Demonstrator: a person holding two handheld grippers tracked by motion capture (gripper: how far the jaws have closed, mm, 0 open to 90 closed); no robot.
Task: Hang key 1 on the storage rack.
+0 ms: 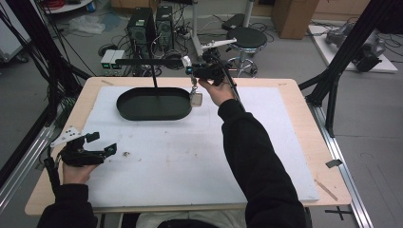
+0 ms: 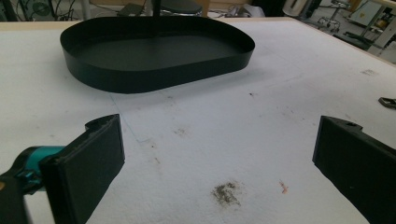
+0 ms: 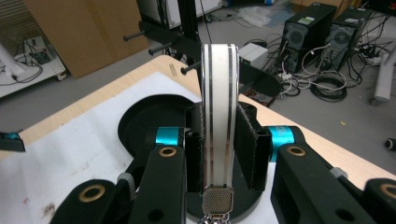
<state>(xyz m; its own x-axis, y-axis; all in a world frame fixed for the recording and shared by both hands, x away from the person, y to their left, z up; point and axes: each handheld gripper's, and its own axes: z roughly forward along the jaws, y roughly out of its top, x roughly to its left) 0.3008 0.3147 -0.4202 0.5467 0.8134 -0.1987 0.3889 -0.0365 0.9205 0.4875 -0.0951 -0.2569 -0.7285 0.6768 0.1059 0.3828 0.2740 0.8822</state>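
Observation:
My right gripper (image 1: 192,71) is held high over the table's far side, just right of a black oval tray (image 1: 124,110). Its jaws are shut on a white strap with thin dark stripes (image 3: 219,121) that stands upright between the pads. A small metal clasp (image 3: 217,200) sits at the strap's lower end. From above, the strap's hanging end (image 1: 195,97) dangles beside the tray's right rim. My left gripper (image 1: 102,142) rests low at the table's left, open with nothing between its fingers (image 2: 93,158). The tray (image 2: 154,79) lies ahead of it.
A black post with a peg-studded crossbar (image 1: 147,61) rises from the tray; its pegs (image 3: 161,46) are just beyond the strap. A small metal piece (image 1: 126,153) lies on the white mat (image 1: 190,156) right of the left gripper. Computers, cables and a stool stand behind the table.

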